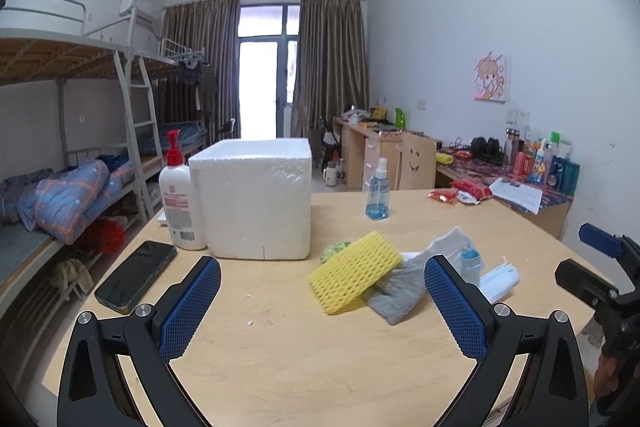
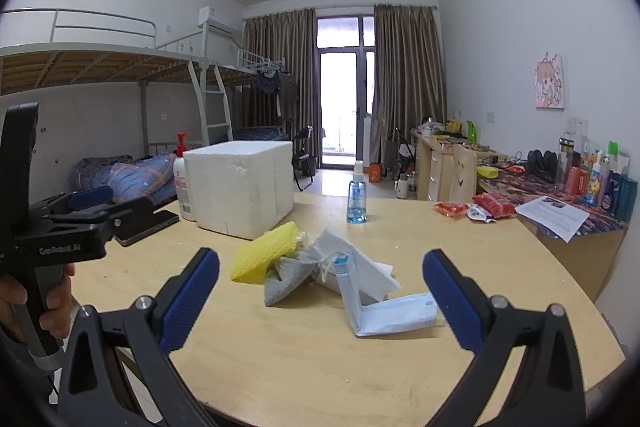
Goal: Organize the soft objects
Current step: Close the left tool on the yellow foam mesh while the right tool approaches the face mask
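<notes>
A pile of soft things lies mid-table: a yellow foam net [image 1: 354, 271] [image 2: 264, 255], a grey sock [image 1: 400, 289] [image 2: 285, 277], white tissue [image 2: 356, 259] and a blue face mask [image 2: 394, 313] [image 1: 498, 281]. A white foam box [image 1: 254, 199] [image 2: 240, 183] stands behind them. My left gripper [image 1: 322, 301] is open and empty, just in front of the pile. My right gripper [image 2: 320, 301] is open and empty, with the mask between its fingers' line. Each gripper shows at the other view's edge.
A lotion pump bottle [image 1: 178, 195] and a black phone [image 1: 136, 275] sit left of the box. A blue spray bottle [image 1: 377, 193] [image 2: 357, 195] stands behind the pile. Red snack packets [image 2: 476, 207] and a paper lie at the right. The round wooden table's edge [image 2: 580, 303] curves right.
</notes>
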`<state>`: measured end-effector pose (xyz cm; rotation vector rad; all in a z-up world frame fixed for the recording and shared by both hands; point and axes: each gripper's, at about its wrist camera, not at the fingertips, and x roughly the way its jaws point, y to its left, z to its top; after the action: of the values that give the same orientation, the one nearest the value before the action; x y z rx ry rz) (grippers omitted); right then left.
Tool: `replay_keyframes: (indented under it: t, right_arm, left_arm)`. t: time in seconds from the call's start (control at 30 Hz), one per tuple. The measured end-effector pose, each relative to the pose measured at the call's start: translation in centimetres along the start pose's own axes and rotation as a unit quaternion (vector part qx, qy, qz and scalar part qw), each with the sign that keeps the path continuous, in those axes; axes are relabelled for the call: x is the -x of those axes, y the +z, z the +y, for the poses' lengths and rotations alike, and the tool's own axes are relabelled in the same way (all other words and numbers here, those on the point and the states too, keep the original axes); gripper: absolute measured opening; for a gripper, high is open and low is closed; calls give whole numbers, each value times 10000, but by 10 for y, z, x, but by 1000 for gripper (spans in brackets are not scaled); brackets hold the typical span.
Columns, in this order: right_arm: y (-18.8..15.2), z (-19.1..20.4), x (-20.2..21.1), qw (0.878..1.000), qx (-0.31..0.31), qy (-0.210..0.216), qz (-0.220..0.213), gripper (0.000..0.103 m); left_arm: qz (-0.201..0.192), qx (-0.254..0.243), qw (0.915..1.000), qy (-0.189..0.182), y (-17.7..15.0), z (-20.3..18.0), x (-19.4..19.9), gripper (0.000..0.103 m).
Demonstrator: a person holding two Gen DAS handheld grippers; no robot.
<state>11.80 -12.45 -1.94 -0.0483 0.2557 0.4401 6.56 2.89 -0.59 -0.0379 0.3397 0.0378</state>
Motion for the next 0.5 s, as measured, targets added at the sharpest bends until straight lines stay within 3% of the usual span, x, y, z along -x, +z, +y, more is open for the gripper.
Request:
replay_keyframes:
  t: [0.5]
  right_arm:
    - [-8, -20, -54, 9979, -76, -91, 634, 103]
  left_arm:
    - [825, -342, 9954, -337, -6, -3, -67, 102]
